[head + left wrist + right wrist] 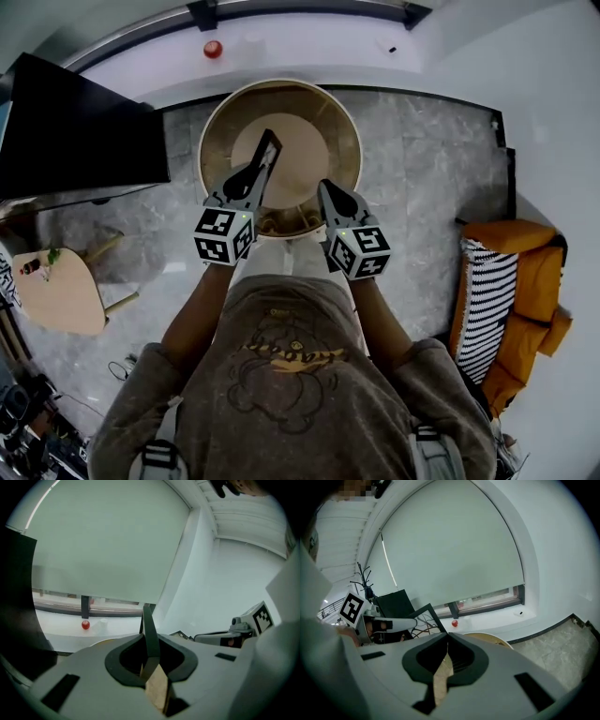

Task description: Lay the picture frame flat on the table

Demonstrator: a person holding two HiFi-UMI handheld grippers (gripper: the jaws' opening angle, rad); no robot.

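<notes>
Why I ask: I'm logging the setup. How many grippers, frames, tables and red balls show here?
Grippers: 2 (left gripper, right gripper)
Frame: 1
Tables: 2 (round table, side table)
Red ball: 1
Total: 6

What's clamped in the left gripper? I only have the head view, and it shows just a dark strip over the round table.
Observer: The left gripper is shut on the picture frame, pinching its thin black edge.
Operator: Is the right gripper on it too?
Observer: No, the right gripper has its jaws together, nothing between them.
Operator: Which way does the picture face?
Observer: Toward the right gripper, whose view shows dark lines on white.
</notes>
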